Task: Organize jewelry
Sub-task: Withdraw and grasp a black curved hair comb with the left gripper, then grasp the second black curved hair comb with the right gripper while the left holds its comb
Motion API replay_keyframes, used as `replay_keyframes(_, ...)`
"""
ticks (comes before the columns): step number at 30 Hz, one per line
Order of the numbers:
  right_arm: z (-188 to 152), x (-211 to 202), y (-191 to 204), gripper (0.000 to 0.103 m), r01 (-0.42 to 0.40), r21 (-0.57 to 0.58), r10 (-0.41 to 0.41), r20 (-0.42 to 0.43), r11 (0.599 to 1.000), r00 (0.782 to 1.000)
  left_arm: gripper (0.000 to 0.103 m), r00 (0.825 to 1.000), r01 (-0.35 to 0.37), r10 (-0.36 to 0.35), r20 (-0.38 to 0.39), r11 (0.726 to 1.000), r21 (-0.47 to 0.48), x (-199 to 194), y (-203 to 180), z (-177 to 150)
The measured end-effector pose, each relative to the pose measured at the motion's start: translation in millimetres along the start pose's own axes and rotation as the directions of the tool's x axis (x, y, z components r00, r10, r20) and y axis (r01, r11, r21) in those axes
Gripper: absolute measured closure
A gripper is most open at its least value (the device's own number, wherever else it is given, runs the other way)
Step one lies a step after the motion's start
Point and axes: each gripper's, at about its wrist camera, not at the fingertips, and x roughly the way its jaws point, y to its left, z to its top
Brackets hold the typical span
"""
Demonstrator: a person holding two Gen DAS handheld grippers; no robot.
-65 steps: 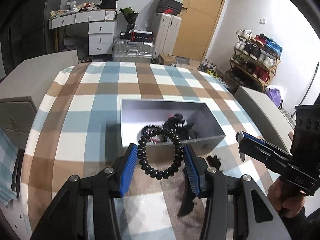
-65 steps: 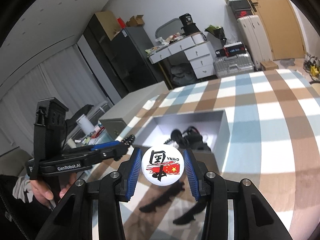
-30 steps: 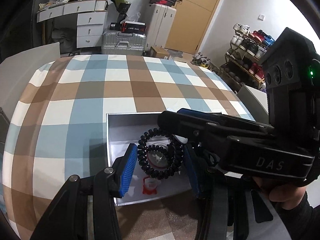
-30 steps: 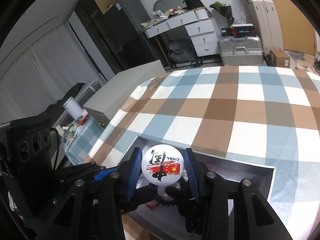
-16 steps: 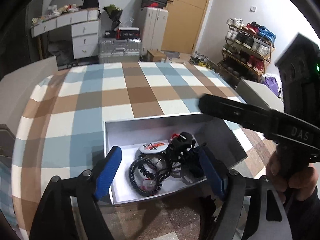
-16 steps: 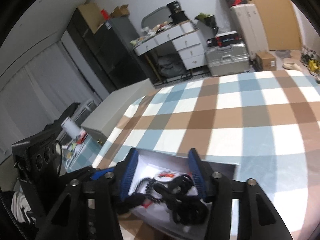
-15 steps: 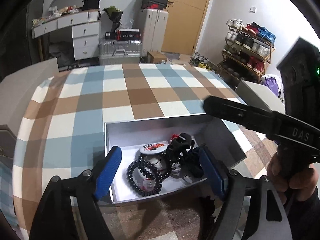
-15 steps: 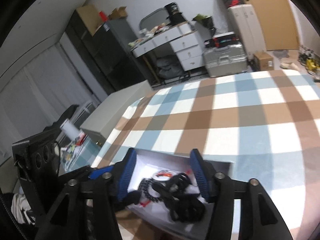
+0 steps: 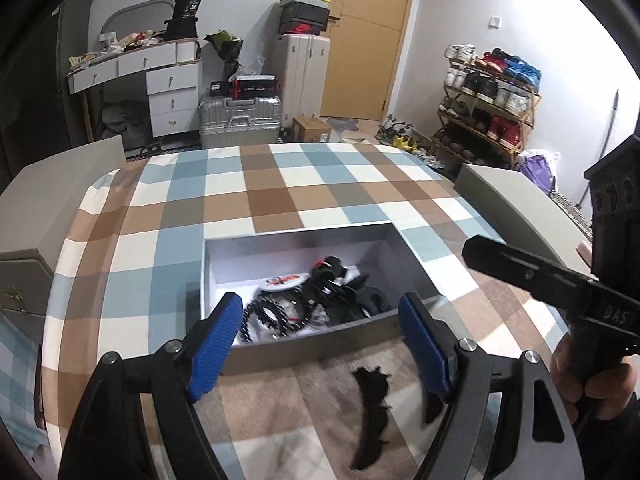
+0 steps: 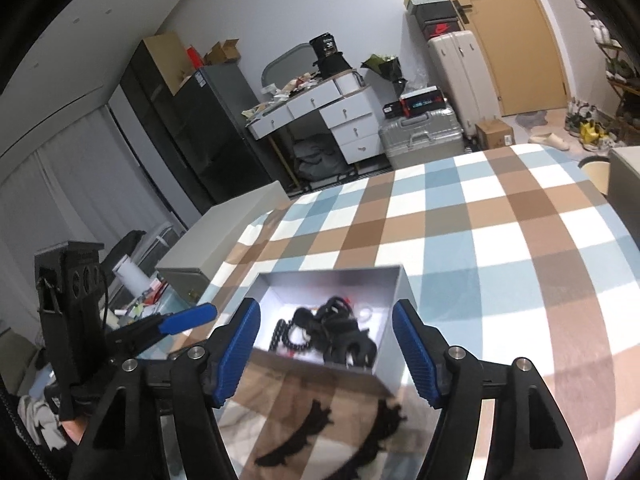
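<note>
Left gripper jaws wide, empty. Right gripper jaws opening, empty. Bracelet and badge lie in box.

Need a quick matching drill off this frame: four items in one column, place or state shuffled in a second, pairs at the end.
Column 1
1. black beaded bracelet
2. round badge
3. black hair claw
4. left gripper

Column 2
A. on the checked tablecloth, outside the grey box, against its near wall
B. jaws apart, nothing between them
C. in the box, near its front left corner
D. in the box, lying flat, farther back than the beads

Pairs: 1-C, 2-D, 3-A, 4-B
</note>
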Motion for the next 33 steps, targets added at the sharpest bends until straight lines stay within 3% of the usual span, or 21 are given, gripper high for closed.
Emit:
replay_keyframes(6,-23.1,-8.2,-2.2,0.033,0.055,-0.012,-0.055,-0.027,0.998,0.998,0.026,1.000,0.016,-0.016,-0.019,1.000,-0.013,-3.5,-8.9,-16.7)
replay_keyframes(9,-36.7,-12.1,-7.1,0.033,0.066,0.003,-0.066,-0.035,0.998,0.997,0.026,0.993,0.062,-0.062,-0.096,0.998,0.001,5.3,-16.0,-31.9)
replay_keyframes(14,-62.2,-16.4,-17.7,0.033,0.107,0.017,-0.106,-0.064,0.994,0.992,0.026,0.978,0.062,-0.057,-0.200,0.998,0.019,28.8,-21.8,-49.4)
replay_keyframes(23,-82.1,-25.5,-29.6,0.033,0.136,0.037,-0.133,-0.082,0.990,0.988,0.028,0.963,0.059,-0.047,-0.265,0.997,0.040,52.9,-21.8,-51.5)
replay_keyframes(25,-83.0,-26.3,-30.7,0.033,0.132,0.045,-0.128,-0.081,0.990,0.988,0.047,0.956,0.084,-0.068,-0.286,0.995,0.044,51.8,-27.3,-57.5)
replay_keyframes(26,-83.0,-26.5,-31.2,0.033,0.130,0.047,-0.126,-0.081,0.990,0.989,0.049,0.958,0.077,-0.057,-0.283,0.995,0.059,51.3,-29.3,-58.1)
replay_keyframes(30,-84.1,-24.9,-32.0,0.033,0.129,0.050,-0.125,-0.088,0.990,0.988,0.083,0.959,0.079,-0.053,-0.279,0.993,0.084,49.4,-31.0,-59.4)
replay_keyframes(33,-84.7,-22.5,-32.7,0.033,0.129,0.051,-0.124,-0.100,0.990,0.987,0.092,0.957,0.083,-0.056,-0.284,0.993,0.085,49.0,-27.9,-59.3)
